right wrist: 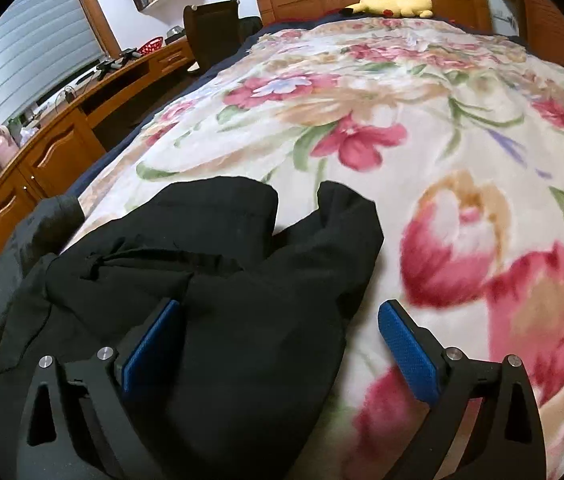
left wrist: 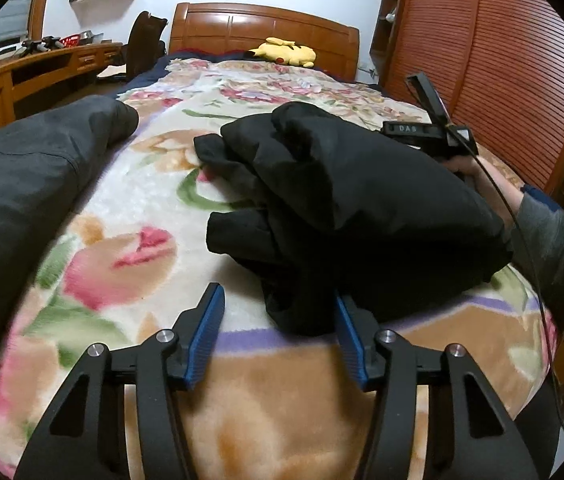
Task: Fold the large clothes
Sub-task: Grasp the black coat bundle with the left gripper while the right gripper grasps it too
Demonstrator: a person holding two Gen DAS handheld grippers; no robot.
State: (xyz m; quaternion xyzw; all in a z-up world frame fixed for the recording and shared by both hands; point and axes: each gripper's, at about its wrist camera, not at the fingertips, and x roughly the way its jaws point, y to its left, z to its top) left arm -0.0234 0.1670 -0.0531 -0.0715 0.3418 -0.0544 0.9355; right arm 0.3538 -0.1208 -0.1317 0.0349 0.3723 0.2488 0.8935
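Underneath, a floral blanket (right wrist: 422, 92) covers the bed (left wrist: 262, 26).

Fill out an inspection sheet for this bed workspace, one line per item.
Surface: floral blanket covers the bed.
Job's things: black garment bunched near the foot of the bed; dark grey garment lies to its left.
Clutter: yellow plush toy by the headboard.
Grippers: left gripper open, garment edge at its right pad; right gripper wide open, garment between the jaws, not pinched.
Cables: thin black cable runs along the person's sleeve.
Surroundings: wooden desk on the left, wall shelf above it, slatted wardrobe on the right.
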